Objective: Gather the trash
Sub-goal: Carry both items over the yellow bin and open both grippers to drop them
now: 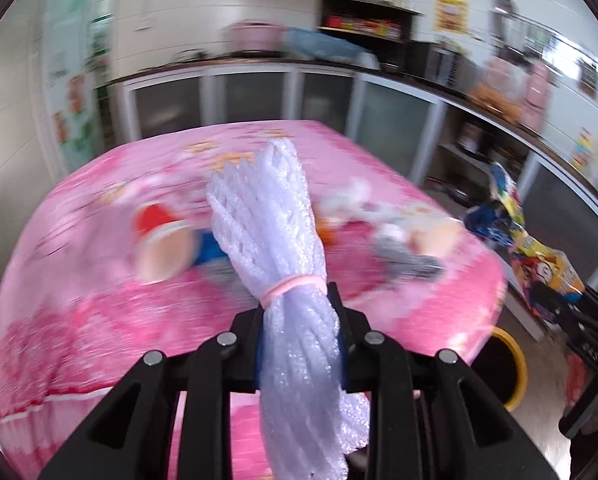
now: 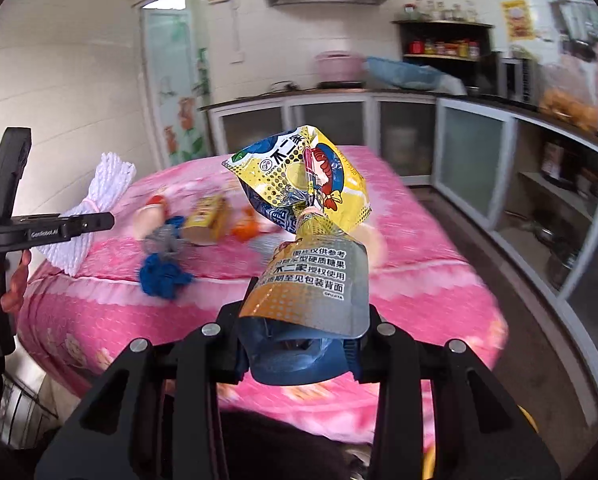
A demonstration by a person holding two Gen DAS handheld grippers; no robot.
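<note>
My left gripper (image 1: pixel 299 312) is shut on a white foam net bundle (image 1: pixel 271 216) tied with a pink band, and it holds the bundle above the pink-clothed table (image 1: pixel 79 300). The right wrist view shows the same left gripper (image 2: pixel 95 220) from the side, with the foam net (image 2: pixel 103 184) sticking out of both sides. My right gripper (image 2: pixel 309 312) is shut on a crumpled yellow and blue snack bag (image 2: pixel 299 176) raised over the table's near edge. In the left wrist view that snack bag (image 1: pixel 539 260) hangs beyond the table's right edge.
On the table lie a doll with a red hat (image 2: pixel 151 216), a yellow carton (image 2: pixel 207 224), a blue cloth (image 2: pixel 163 274), an orange scrap (image 2: pixel 245 230) and a grey object (image 2: pixel 161 242). A yellow-rimmed bin (image 1: pixel 517 364) stands on the floor by the table's right side. Kitchen cabinets (image 2: pixel 471 160) line the back and right.
</note>
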